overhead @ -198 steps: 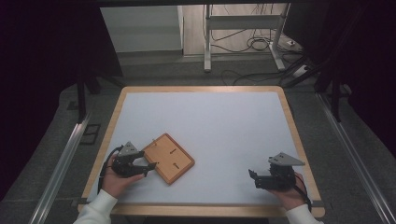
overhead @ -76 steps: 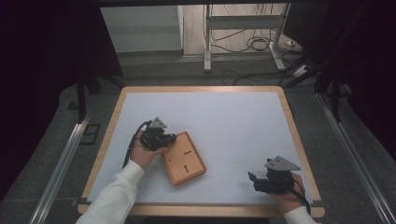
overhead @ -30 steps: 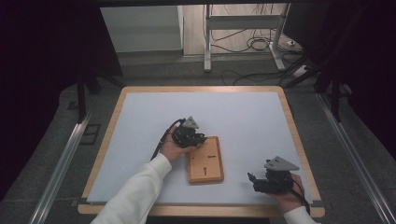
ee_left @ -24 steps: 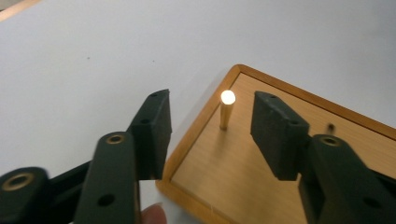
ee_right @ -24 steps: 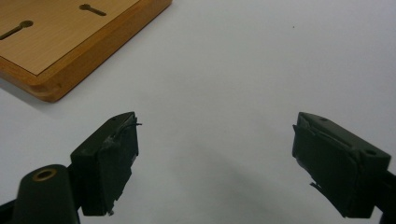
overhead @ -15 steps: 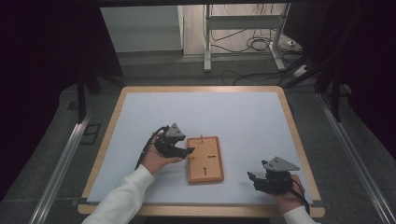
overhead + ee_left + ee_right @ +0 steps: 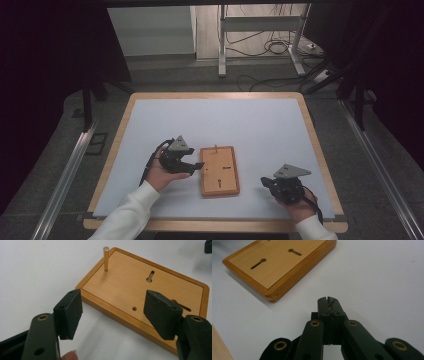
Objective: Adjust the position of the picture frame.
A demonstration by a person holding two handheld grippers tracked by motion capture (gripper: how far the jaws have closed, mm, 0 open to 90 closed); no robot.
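Note:
A flat wooden board (image 7: pixel 219 171) lies lengthwise on the white table top (image 7: pixel 225 120), with a short brass peg (image 7: pixel 215 148) standing at its far edge. In the left gripper view the board (image 7: pixel 140 287) shows the peg (image 7: pixel 106 258), two keyhole slots and a small hole. My left gripper (image 7: pixel 194 167) sits just left of the board, open, its jaws (image 7: pixel 115 313) wide apart at the board's near edge, touching nothing. My right gripper (image 7: pixel 264 181) rests right of the board, shut and empty (image 7: pixel 328 301), with the board (image 7: pixel 279 262) ahead to its left.
The table has a wooden rim (image 7: pixel 215 95). Metal rails (image 7: pixel 65 175) run along both sides, and a rack's legs and cables (image 7: pixel 260 45) lie on the floor beyond the far edge. A dark corner of the other gripper (image 7: pixel 208 245) shows far off.
Earlier the left gripper slid and turned the board from the left toward the middle. In the last second it pulled back left off the board, which stays put. The right gripper barely moved.

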